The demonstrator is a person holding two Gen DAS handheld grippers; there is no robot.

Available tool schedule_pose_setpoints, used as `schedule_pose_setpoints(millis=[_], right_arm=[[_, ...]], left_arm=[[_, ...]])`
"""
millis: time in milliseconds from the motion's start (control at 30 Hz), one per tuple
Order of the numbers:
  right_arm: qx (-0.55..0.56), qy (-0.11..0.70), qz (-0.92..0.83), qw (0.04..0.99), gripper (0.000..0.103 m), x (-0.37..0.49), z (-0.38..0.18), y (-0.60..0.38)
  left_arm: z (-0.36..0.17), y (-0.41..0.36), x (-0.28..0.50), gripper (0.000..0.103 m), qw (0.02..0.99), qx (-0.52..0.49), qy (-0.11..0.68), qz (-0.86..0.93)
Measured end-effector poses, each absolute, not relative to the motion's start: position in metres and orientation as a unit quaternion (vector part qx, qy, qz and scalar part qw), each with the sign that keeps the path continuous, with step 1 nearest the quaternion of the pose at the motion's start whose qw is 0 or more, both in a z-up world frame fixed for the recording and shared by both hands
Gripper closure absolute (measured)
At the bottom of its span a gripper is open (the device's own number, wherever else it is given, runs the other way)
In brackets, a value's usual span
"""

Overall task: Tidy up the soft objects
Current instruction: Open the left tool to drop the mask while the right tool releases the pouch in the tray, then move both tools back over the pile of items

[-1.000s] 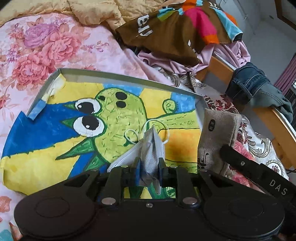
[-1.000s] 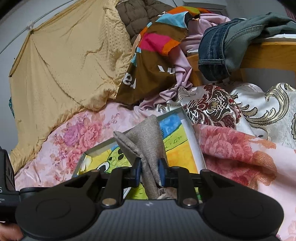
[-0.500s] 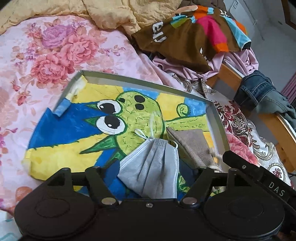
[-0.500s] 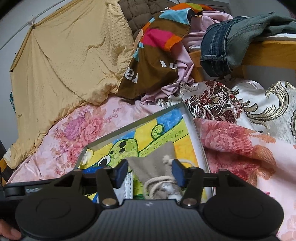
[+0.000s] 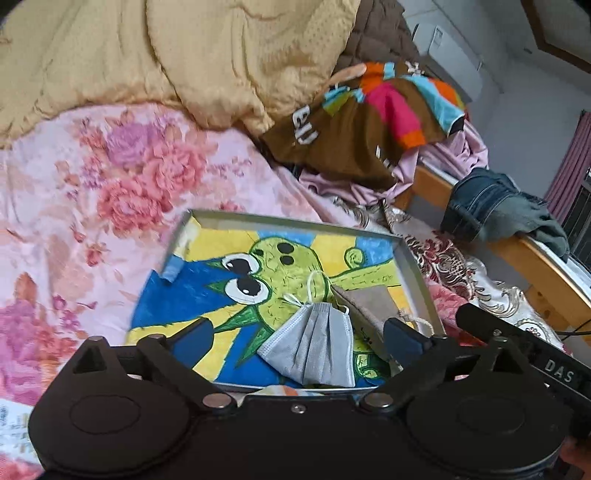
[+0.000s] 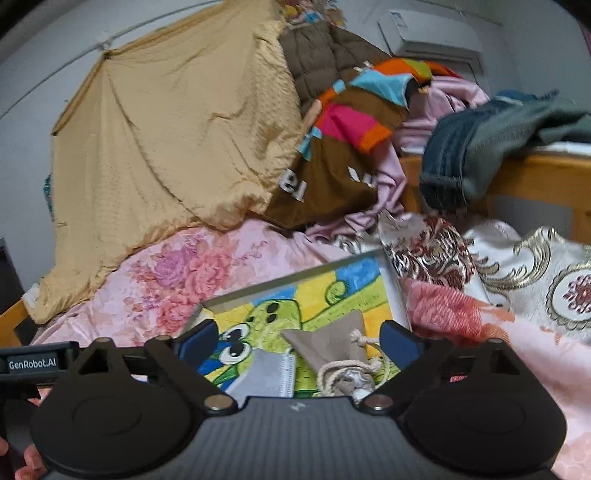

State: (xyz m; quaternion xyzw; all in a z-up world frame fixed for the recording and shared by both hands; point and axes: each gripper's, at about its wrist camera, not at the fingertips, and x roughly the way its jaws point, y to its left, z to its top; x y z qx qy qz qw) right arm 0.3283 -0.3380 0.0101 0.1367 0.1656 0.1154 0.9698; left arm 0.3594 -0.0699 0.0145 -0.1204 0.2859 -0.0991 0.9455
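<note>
Both hand-held grippers spread wide, holding nothing: left hand-held gripper [image 5: 297, 338] hangs over the grey face mask [image 5: 314, 345], right hand-held gripper [image 6: 298, 341] over the beige drawstring pouch [image 6: 334, 341]. Both soft items lie inside the shallow tray [image 5: 415, 275], on its green cartoon-creature drawing [image 5: 291, 266], mask to the left, pouch just beside it on the right, edges touching or overlapping, can't tell which. Mask lies flat-ish with ear loops trailing up over the drawing; pouch lies with its cord end [image 6: 364, 369] toward the right camera. Likely reason for placement: the tray is the collection spot, so the small soft things are grouped there, not loose on the bedding. Judgement: the drop for these two looks done, nothing pinched. Surface is a bed with a pink floral sheet [image 5: 110, 177], soft and uneven, so the tray may sit slightly tilted. Yellow quilt [image 6: 177, 140] bunched at the back, a brown multicolour garment [image 5: 369, 133] and jeans [image 5: 491, 210] draped over the wooden bed rail [image 6: 535, 173], wall air conditioner [image 6: 432, 35] above. Cluttered bedroom, slight motion blur.
</note>
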Motion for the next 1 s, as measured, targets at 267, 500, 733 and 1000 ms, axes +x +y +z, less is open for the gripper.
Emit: schedule_pose_setpoints(millis=[267, 500, 733, 1000], right_arm=[[0.097, 0.127, 0.131, 0.978, 0.000, 0.272, 0.035, -0.324], [0.070, 0.114, 0.155, 0.979, 0.000, 0.227, 0.037, -0.305], [0.028, 0.116, 0.166, 0.979, 0.000, 0.184, 0.030, -0.287], [0.017, 0.137, 0.174, 0.975, 0.000, 0.148, 0.022, -0.274]], left_arm=[[0.033, -0.049, 0.304, 0.001, 0.955, -0.113, 0.264, -0.078], [0.043, -0.039, 0.250, 0.001, 0.964, -0.081, 0.239, -0.084], [0.045, -0.029, 0.200, 0.001, 0.968, -0.056, 0.223, -0.096], [0.026, -0.016, 0.164, 0.001, 0.964, -0.013, 0.239, -0.113]])
